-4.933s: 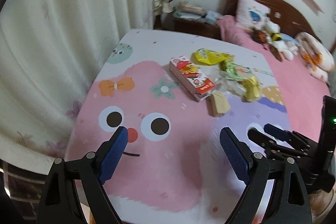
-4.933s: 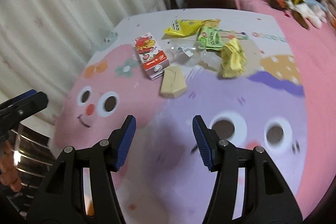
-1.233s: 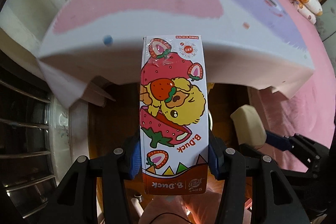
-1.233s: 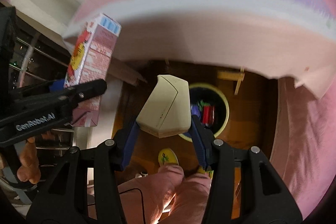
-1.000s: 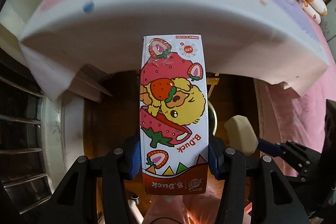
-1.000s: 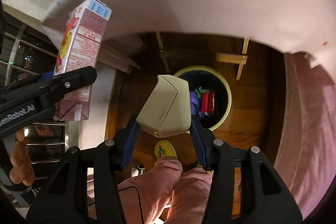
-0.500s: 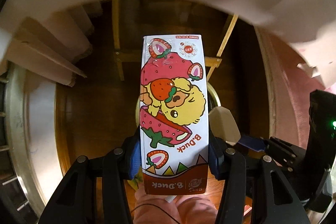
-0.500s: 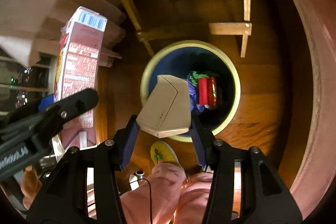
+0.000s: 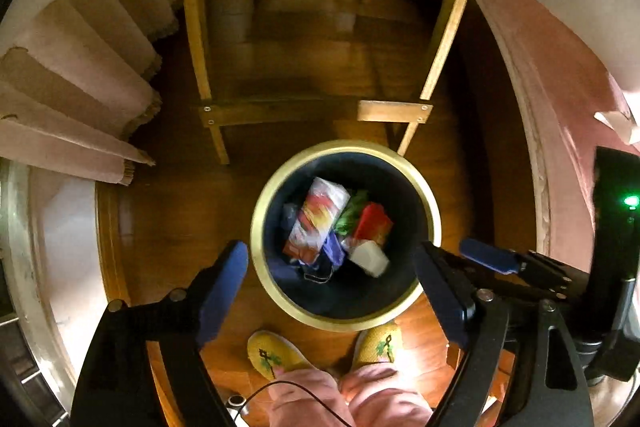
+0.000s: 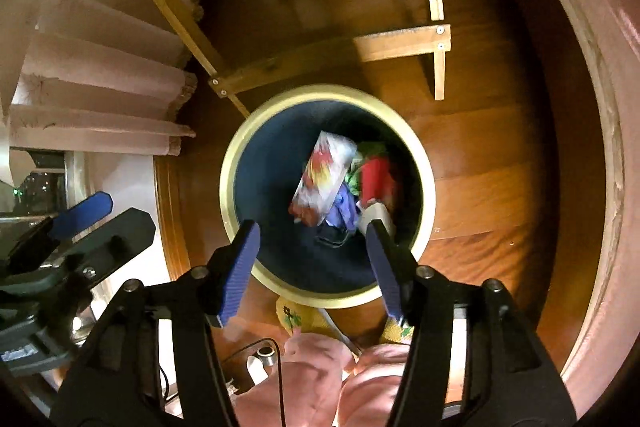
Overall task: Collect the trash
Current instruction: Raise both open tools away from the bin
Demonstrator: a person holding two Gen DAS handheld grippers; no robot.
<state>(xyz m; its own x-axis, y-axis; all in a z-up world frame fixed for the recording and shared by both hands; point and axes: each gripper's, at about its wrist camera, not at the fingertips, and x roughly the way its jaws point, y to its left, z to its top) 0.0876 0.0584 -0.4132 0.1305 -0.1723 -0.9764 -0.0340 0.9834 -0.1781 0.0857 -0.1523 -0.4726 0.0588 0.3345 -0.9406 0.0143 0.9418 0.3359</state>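
My left gripper (image 9: 336,291) and right gripper (image 10: 312,263) both spread wide, empty, above the bin (image 9: 434,227). Strawberry carton (image 9: 316,219) and beige box (image 9: 370,259) inside it, blurred, maybe mid-fall.

Black tongs (image 9: 336,291), blue ribbed pads (image 9: 224,291)

Bin (image 9: 434,211) mouth open straight below my grippers; wooden desk legs (image 9: 438,39) crowd its far rim, my slippers (image 9: 272,353) the near.
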